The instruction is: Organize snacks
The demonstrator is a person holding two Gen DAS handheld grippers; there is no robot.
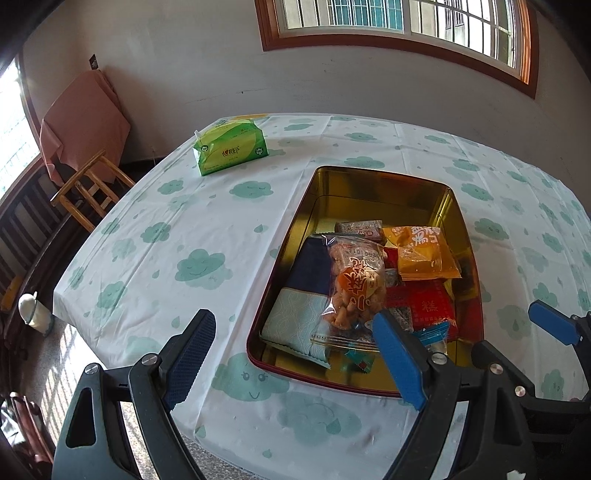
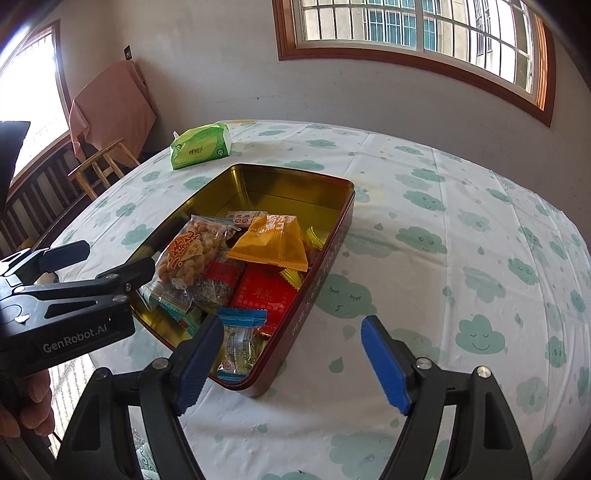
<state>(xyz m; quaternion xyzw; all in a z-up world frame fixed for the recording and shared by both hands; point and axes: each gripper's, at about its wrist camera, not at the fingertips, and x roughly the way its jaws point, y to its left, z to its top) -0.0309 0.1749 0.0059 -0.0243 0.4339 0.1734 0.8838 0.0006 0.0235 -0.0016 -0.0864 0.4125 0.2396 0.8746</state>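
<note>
One open tin (image 1: pixel 295 236) stands on the worktop (image 1: pixel 155 236), its near end close to the near edge. Its snacks are heaped toward the near end, the far end bare gold. Countable in the heap: one clear bag of twists (image 1: pixel 354 284), one orange packet (image 1: pixel 424 253), one red packet (image 1: pixel 428 306), one navy and pale-blue pack (image 1: pixel 299 295) against the left wall, one blue-ended candy (image 2: pixel 240 334) at the near corner. Smaller wrapped sweets lie under them, too overlapped to count. One green tissue pack (image 1: pixel 231 147) sits by the far left edge, well apart from the tin.

Two tongs are in view, both tilted down toward the worktop. The left tongs (image 1: pixel 295 360) are spread wide and hold nothing, one finger over the cloth left of the tin, the other over the tin's near end. The right tongs (image 2: pixel 291 360) are likewise spread and hold nothing, straddling the tin's near right corner. A hand (image 2: pixel 22 402) grips the left tool.

A white cloth printed with teal clouds covers the worktop. Behind it are a grey wall, one wood-framed window (image 1: pixel 399 22), one wooden stool (image 1: pixel 88 184) and a pink cloth (image 1: pixel 85 122) draped in the corner.
</note>
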